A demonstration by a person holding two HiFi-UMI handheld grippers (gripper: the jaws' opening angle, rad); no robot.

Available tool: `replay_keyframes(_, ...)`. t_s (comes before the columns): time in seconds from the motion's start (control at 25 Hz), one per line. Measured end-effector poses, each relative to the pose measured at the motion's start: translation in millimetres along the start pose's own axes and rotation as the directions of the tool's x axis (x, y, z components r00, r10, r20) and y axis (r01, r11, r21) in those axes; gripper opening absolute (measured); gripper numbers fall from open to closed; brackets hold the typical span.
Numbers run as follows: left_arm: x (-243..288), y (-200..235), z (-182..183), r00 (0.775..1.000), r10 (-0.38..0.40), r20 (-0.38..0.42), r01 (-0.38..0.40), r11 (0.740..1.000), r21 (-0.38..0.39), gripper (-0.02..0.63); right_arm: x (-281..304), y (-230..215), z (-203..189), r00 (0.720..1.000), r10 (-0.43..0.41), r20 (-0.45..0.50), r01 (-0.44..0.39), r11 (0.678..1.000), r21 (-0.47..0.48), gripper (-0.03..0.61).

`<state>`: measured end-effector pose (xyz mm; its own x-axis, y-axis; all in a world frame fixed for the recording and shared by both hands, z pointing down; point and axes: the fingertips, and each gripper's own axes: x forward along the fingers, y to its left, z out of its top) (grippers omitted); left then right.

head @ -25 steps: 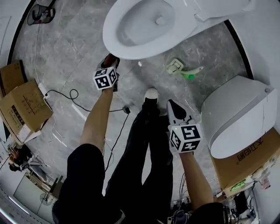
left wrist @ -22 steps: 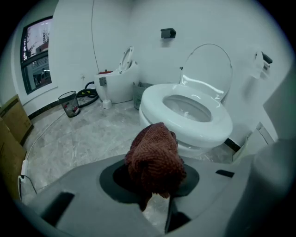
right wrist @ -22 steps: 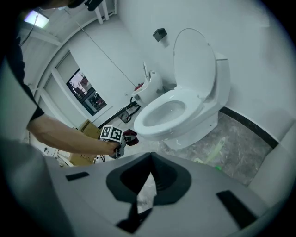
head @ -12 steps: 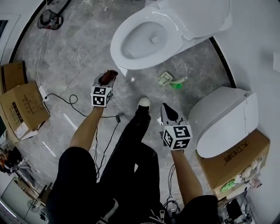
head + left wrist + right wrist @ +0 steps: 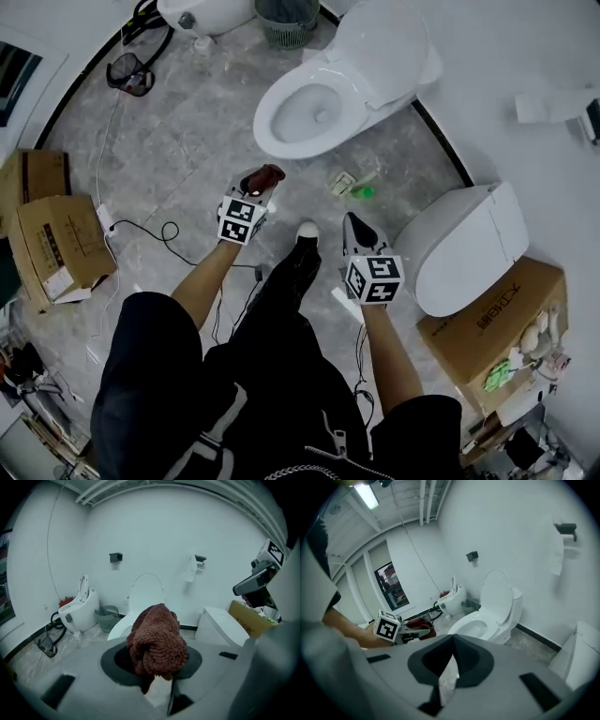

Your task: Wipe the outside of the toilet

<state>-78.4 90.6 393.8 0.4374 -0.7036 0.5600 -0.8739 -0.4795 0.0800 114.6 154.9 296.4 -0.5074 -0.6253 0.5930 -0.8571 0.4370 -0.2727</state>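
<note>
Two grippers are held low over the grey marble floor [image 5: 169, 141], one in each hand. A reddish-brown cloth [image 5: 157, 639] is pinched between the jaws of the left gripper [image 5: 255, 186]. It is bunched into a lump and stands up past the jaw tips. The jaws of the right gripper [image 5: 352, 225] are pressed together at their tips, and nothing is gripped between them.

The white toilet [image 5: 309, 108] is seen ahead of both grippers, set against the wall, with its lid raised and its bowl open. The cloth is held near the front rim of the bowl but apart from it, so the toilet is not touched. The right gripper is held further back, just beside the person's shoe [image 5: 306, 230].

A second toilet [image 5: 469, 246] is seen at the right, just beside a cardboard box [image 5: 506, 323]. A third, smaller white fixture [image 5: 202, 11] is placed by the far wall, next to a mesh basket [image 5: 286, 19]. More cardboard boxes [image 5: 56, 239] are seen at the left, with a black cable [image 5: 150, 225] on the floor near them. Some small green and white litter [image 5: 354, 186] is scattered on the floor between the toilet and the right gripper.
</note>
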Motion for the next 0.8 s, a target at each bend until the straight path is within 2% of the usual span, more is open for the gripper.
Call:
replay_keyframes(0.12,-44.8,-20.2,28.7,0.999,-0.022,0.044,0.020,0.999,0.044,0.117,-36.8,28.2,10.2,0.997,-0.024,0.068,0.023,1.000,0.019,0.003)
replay_keyframes(0.32,-117.4,-63.6,76.8,0.994,-0.048,0.098,0.043,0.997,0.056,0.117,-115.0,61.9,37.9,0.979,-0.075,0.191,0.069,0.997,0.037,0.003)
replay_keyframes(0.6,-207.7,-89.9,158.1,0.977,-0.103,0.187,0.068,0.980,0.185,0.117,-166.8,115.8,82.6,0.947,-0.078,0.310,0.083,0.997,-0.003,0.003)
replay_keyframes(0.8,-252.5,-93.4,197.9,0.960,-0.115,0.256,0.065,0.978,0.196,0.117,-189.4,141.8,112.2,0.926,-0.060,0.372,0.081,0.996,-0.040,0.003)
